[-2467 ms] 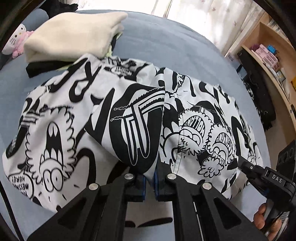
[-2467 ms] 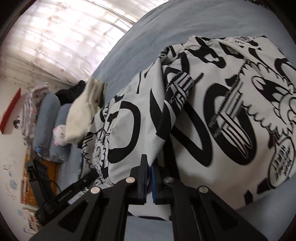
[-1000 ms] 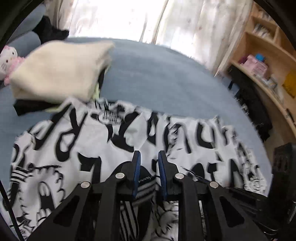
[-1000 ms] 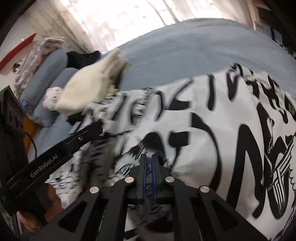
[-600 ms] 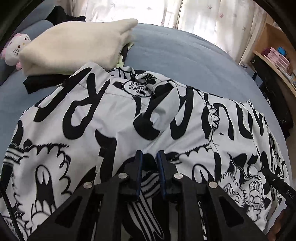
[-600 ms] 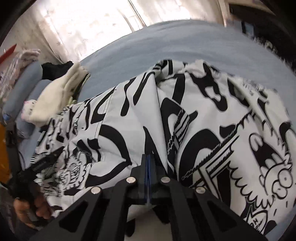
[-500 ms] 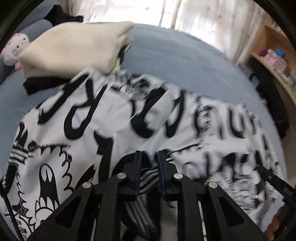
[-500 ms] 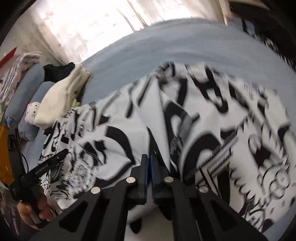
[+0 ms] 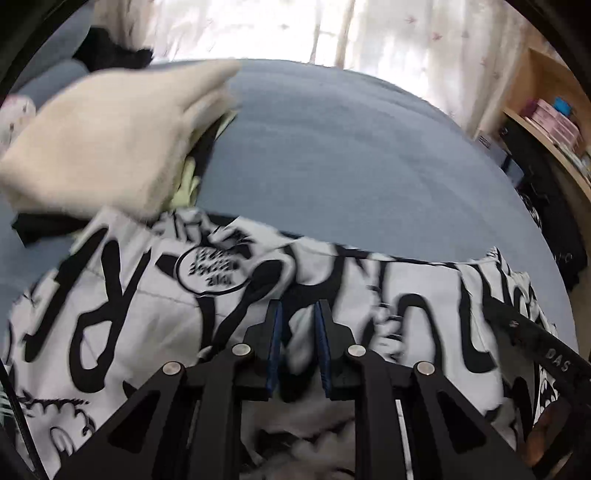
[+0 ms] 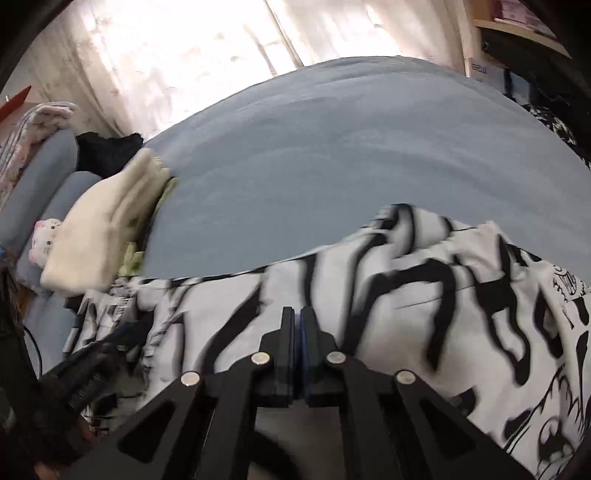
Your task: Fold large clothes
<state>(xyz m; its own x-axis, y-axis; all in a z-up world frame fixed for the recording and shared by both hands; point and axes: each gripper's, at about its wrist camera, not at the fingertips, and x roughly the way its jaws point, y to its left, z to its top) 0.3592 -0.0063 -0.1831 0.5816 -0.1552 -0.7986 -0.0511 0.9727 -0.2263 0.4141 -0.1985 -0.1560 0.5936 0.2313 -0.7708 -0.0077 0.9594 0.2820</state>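
1. A large white garment with bold black cartoon print (image 9: 129, 302) lies across the near side of a bed covered in a blue-grey sheet (image 9: 351, 155); its far edge runs roughly straight across the bed, with bare sheet beyond it up to the far edge.
2. The left gripper (image 9: 298, 332) points down at the garment's near part. Its blue-padded jaws stand a little apart with a bunch of the printed cloth between them, and the pads appear to pinch that fold, though blur makes the contact hard to read.
3. The right gripper (image 10: 297, 328) has its jaws pressed together. White printed cloth lies right at the tips and below them; whether a thin layer is caught between the pads cannot be told.
4. Each camera catches the other tool at its frame edge, low over the same garment.
5. A folded cream garment (image 9: 110, 136) sits on a small stack near the bed's far left corner, just beside the printed garment's left end.
6. A white plush toy (image 10: 44, 236) rests against grey-blue pillows (image 10: 48, 173) at the left edge.
7. Pale curtains (image 9: 295, 29) hang behind the bed, and a wooden shelf (image 9: 546, 122) stands to the right.
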